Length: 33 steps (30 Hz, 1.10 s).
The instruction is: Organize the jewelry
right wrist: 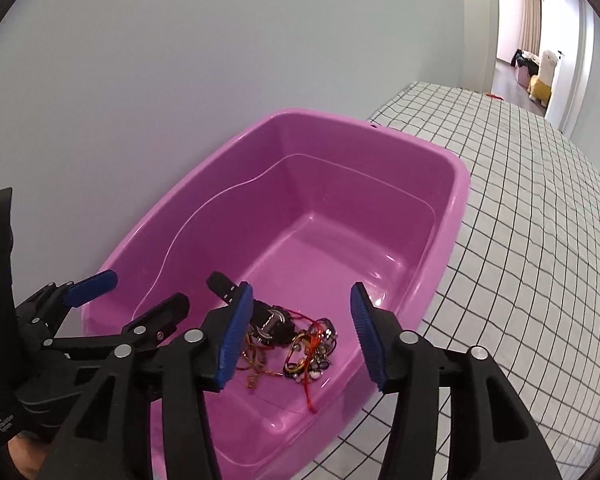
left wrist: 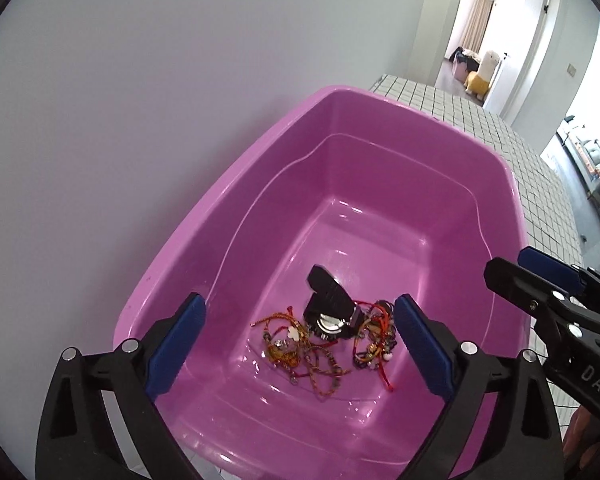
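Observation:
A pink plastic tub (left wrist: pixel 512 208) (right wrist: pixel 460 200) stands on a checked cloth against the wall. On its floor lies a tangle of red and gold string bracelets (left wrist: pixel 300 356) (right wrist: pixel 308 352) around a black watch (left wrist: pixel 328 304) (right wrist: pixel 272 320). My left gripper (left wrist: pixel 300 340) is open and empty, held over the tub's near end above the jewelry; it also shows in the right wrist view (right wrist: pixel 140 292). My right gripper (right wrist: pixel 300 332) is open and empty, just above the tub's near right side; it also shows in the left wrist view (left wrist: pixel 540 276).
The white cloth with black grid lines (right wrist: pixel 540 240) (left wrist: pixel 460 108) covers the surface to the right of the tub. A plain wall (left wrist: pixel 140 120) runs close along the tub's left side. A doorway (right wrist: pixel 528 40) opens at the far right.

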Tool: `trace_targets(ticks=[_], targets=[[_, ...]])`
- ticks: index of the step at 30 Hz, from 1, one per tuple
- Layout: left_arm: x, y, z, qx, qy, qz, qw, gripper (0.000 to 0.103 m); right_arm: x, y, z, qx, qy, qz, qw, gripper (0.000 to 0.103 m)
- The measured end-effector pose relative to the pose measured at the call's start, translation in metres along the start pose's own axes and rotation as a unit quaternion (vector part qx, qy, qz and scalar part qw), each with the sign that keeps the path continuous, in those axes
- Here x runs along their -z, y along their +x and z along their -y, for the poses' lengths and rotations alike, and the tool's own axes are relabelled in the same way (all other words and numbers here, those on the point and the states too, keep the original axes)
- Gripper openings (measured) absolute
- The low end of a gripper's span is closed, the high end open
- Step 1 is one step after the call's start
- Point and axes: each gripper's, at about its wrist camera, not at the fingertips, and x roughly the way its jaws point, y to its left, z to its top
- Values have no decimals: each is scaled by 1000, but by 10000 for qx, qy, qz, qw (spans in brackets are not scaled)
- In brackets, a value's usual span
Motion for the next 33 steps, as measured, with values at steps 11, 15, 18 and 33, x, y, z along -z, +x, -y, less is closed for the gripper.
trace_targets(ticks=[11, 15, 18, 33], targets=[[1, -5, 0, -132, 37, -181, 9997, 96, 5, -15, -1, 119, 119, -73, 9998, 62], [1, -7, 1, -176, 57, -182, 9997, 96, 7, -18, -1, 152, 126, -94, 9998, 62], [1, -8, 1, -171, 43, -194, 9997, 96, 8, -18, 0, 144, 180, -118, 9997, 62], [3, -13, -3, -257, 11, -170, 9995, 96, 12, -23, -2, 228, 132, -163, 9995, 62]])
